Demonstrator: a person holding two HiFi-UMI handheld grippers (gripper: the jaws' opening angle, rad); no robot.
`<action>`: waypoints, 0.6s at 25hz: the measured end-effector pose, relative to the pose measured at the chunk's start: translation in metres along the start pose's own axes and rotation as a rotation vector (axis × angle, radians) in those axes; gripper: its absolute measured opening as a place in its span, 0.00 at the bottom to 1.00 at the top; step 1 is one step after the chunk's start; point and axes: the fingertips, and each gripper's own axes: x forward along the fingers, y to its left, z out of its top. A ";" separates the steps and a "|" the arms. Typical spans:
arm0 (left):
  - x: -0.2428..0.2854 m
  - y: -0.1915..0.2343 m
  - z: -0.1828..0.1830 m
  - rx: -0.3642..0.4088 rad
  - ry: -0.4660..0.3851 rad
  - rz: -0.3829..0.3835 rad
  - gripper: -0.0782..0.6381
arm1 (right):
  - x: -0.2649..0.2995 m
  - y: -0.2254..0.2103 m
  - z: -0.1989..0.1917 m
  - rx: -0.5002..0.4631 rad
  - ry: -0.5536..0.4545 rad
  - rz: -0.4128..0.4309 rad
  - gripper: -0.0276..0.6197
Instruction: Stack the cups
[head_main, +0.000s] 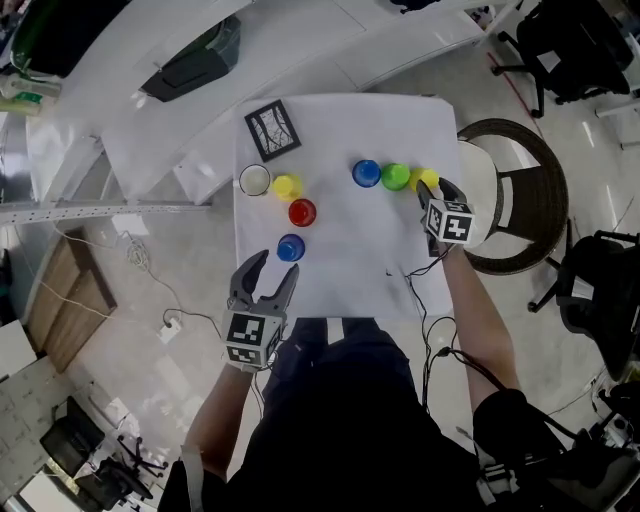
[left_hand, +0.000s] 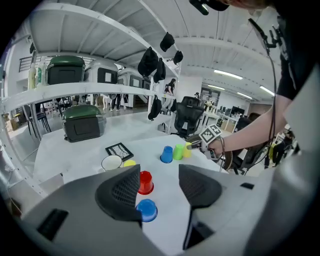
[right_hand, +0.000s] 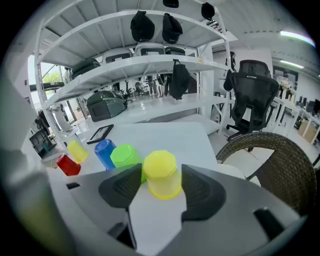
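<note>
Three upturned cups stand in a row at the table's far right: blue (head_main: 366, 173), green (head_main: 396, 176) and yellow (head_main: 424, 178). My right gripper (head_main: 434, 188) straddles that yellow cup (right_hand: 161, 175), which rests on the table against the green cup (right_hand: 125, 156); the pads stand open just off its sides. On the left are a yellow cup (head_main: 287, 186), a red cup (head_main: 301, 212) and a blue cup (head_main: 290, 248). My left gripper (head_main: 277, 266) hovers open and empty just short of this blue cup (left_hand: 146, 210), with the red cup (left_hand: 145, 182) beyond it.
A white bowl (head_main: 255, 180) and a black-framed picture (head_main: 272, 129) lie at the table's far left. A round wicker chair (head_main: 520, 200) stands beside the right table edge (head_main: 452, 250). White shelves with dark machines run behind the table.
</note>
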 end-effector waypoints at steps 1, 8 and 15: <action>-0.001 0.001 0.000 -0.001 -0.002 0.001 0.44 | -0.002 0.000 -0.001 0.010 -0.001 -0.005 0.46; -0.006 0.012 0.000 -0.014 -0.028 -0.006 0.44 | -0.043 0.022 -0.017 0.031 -0.034 -0.015 0.44; -0.019 0.027 -0.009 -0.035 -0.048 -0.011 0.44 | -0.063 0.161 -0.035 -0.146 -0.059 0.220 0.42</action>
